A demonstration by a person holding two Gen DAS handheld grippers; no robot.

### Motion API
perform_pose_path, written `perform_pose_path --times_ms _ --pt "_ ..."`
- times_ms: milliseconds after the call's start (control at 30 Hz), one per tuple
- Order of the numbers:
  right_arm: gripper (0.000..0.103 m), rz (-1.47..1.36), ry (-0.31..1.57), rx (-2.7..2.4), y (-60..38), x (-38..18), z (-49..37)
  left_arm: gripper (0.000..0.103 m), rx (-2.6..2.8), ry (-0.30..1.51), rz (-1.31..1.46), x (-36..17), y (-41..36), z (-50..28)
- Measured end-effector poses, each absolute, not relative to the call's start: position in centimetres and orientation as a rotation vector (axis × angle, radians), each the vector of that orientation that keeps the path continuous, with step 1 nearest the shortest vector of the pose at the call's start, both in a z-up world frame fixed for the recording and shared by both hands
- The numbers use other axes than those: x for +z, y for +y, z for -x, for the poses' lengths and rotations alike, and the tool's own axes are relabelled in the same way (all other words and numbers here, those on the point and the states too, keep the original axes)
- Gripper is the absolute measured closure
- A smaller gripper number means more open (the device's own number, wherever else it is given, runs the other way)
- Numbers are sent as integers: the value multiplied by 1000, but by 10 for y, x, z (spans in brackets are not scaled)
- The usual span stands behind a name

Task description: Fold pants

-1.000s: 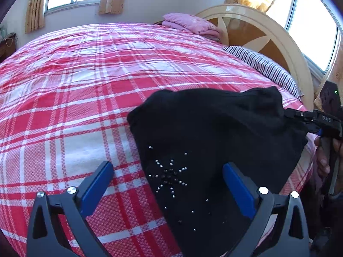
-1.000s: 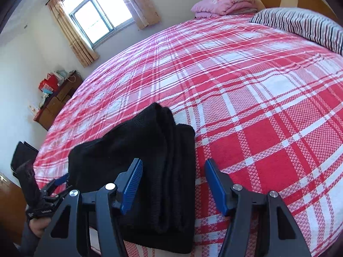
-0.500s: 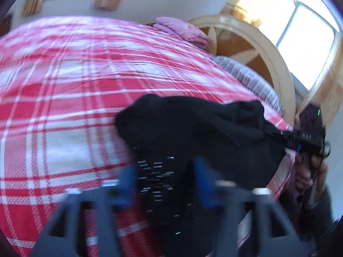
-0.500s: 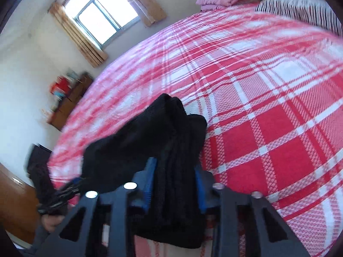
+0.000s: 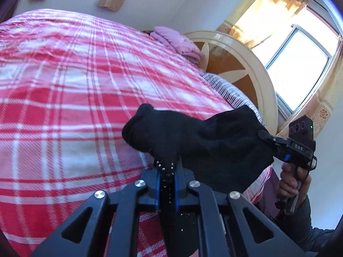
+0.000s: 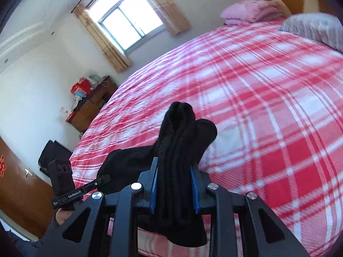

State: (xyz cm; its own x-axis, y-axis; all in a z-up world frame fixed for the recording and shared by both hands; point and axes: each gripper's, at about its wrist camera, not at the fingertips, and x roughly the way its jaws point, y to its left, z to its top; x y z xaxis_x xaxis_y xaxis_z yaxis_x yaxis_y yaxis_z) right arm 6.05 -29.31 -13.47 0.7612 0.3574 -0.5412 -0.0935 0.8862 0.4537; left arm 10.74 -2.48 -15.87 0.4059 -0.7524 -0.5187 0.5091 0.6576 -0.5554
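The black pants [image 5: 203,141], folded thick and studded with small beads at one end, hang just above the red plaid bed [image 5: 75,107]. In the left wrist view my left gripper [image 5: 167,171] has its jaws closing, blue pads pressing the beaded edge between them. My right gripper [image 5: 265,137] shows there at the right, clamped on the far corner. In the right wrist view my right gripper [image 6: 174,171] is also closing, its pads squeezing the stacked layers of the pants [image 6: 182,128]. My left gripper [image 6: 105,178] holds the other end at the lower left.
A folded pink blanket [image 5: 178,40] and a striped pillow [image 5: 227,90] lie by the round headboard [image 5: 246,64]. A wooden cabinet [image 6: 92,105] with red boxes stands against the wall beyond the bed's far edge. A person's hand [image 5: 293,182] grips the right tool.
Both grippers went from wide open over the flat pants to clamped on them. The pants have risen off the bedspread and bunched between the two tools.
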Motion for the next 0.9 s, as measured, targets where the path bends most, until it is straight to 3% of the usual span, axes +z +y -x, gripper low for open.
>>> perform_pose_path --times_ms 267,500,667,800,833,867,900 --pt "77 -323 682 412 -224 -116 -141 93 -663 723 329 -127 57 -124" --pt "77 -219 733 591 -119 -132 -235 93 -420 652 302 -119 148 -133" --pt "76 -162 773 638 -59 -166 -278 93 -288 648 275 -137 190 -133" --pt "75 -145 884 591 -37 -212 -304 92 -231 743 282 -179 206 -146" --pt "71 -136 898 560 -38 -221 -307 83 -217 760 279 -186 209 -149" --pt "66 -153 913 544 -43 -229 -311 66 -197 774 276 -193 209 -151" --pt "52 -188 930 523 -52 -238 -314 56 -157 781 271 -200 211 -152"
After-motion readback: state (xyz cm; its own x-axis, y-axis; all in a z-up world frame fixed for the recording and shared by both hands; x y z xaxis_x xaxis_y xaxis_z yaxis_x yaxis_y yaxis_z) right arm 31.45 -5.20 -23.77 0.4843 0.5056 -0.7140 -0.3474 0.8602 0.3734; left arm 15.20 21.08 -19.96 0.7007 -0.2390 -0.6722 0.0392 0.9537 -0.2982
